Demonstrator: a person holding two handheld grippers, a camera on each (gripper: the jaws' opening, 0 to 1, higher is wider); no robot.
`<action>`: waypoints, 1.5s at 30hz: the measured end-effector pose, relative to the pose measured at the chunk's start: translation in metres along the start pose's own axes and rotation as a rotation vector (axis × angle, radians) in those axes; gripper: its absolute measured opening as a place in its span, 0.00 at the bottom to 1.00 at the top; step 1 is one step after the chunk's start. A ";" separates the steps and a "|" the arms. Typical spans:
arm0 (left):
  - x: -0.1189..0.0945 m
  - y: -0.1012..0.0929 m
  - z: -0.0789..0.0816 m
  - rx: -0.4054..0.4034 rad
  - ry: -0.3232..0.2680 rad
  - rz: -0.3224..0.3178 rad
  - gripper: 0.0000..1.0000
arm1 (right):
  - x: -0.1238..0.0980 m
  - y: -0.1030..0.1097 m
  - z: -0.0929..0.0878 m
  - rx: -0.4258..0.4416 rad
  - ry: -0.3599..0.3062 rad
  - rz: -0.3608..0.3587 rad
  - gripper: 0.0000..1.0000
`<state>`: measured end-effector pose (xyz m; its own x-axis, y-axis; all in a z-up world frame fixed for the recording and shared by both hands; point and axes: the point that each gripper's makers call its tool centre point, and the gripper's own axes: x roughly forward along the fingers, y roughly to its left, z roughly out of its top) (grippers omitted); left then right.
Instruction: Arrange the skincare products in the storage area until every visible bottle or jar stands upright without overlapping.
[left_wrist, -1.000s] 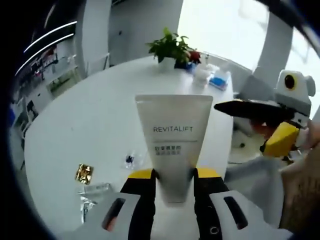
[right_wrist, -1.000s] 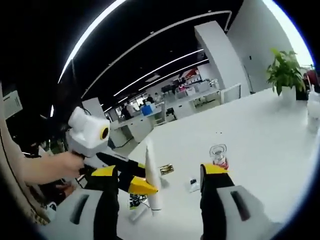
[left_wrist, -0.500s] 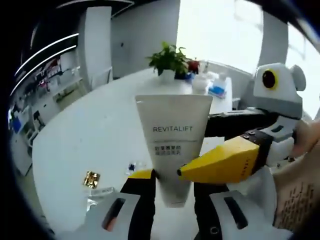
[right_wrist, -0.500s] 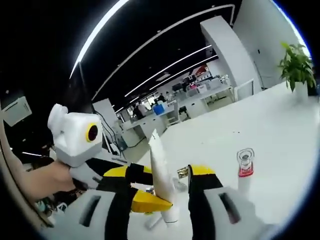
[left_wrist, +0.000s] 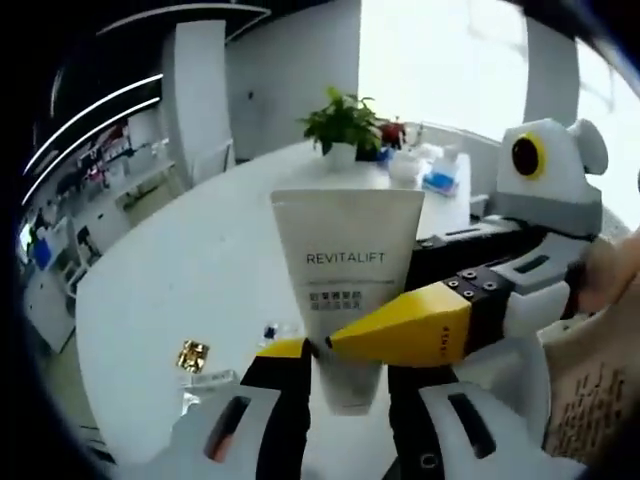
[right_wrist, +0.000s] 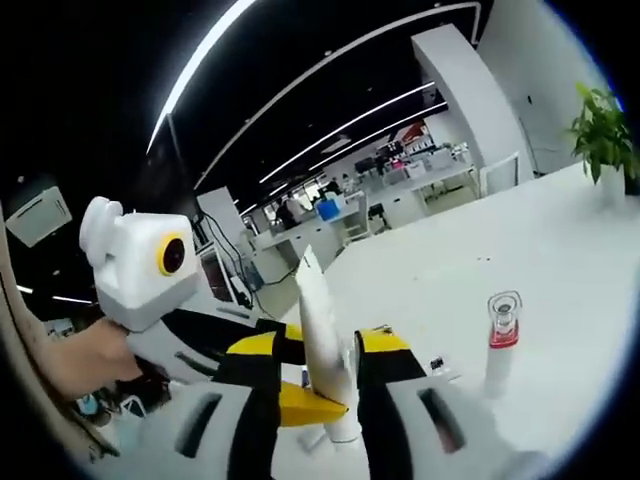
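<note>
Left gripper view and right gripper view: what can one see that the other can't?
The left gripper view reads REVITALIFT on the flat front of the tube, and sees a small gold packet on the white table. The right gripper view sees the tube edge-on and a clear-capped bottle standing upright. Both see the tube, the potted plant and the table, with each gripper closing on the tube.

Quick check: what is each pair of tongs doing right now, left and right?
Left tongs: shut on the white tube, held near its lower end.
Right tongs: closed on the same tube from the side.
</note>
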<state>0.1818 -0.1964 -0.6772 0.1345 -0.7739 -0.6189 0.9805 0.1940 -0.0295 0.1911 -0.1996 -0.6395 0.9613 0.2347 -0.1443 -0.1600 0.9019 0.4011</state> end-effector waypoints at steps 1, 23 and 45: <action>0.000 -0.002 -0.001 -0.003 0.002 0.000 0.26 | 0.000 0.001 -0.002 -0.008 0.009 -0.001 0.23; -0.019 -0.028 -0.016 -0.110 -0.042 -0.077 0.28 | -0.020 0.011 -0.014 0.022 0.090 0.083 0.11; -0.041 -0.067 0.002 -0.084 -0.174 -0.290 0.27 | -0.058 0.055 0.033 -0.104 0.058 0.401 0.09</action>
<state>0.1109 -0.1795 -0.6481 -0.1183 -0.8938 -0.4326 0.9673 -0.0052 -0.2537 0.1342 -0.1758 -0.5795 0.8046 0.5920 -0.0477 -0.5434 0.7662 0.3428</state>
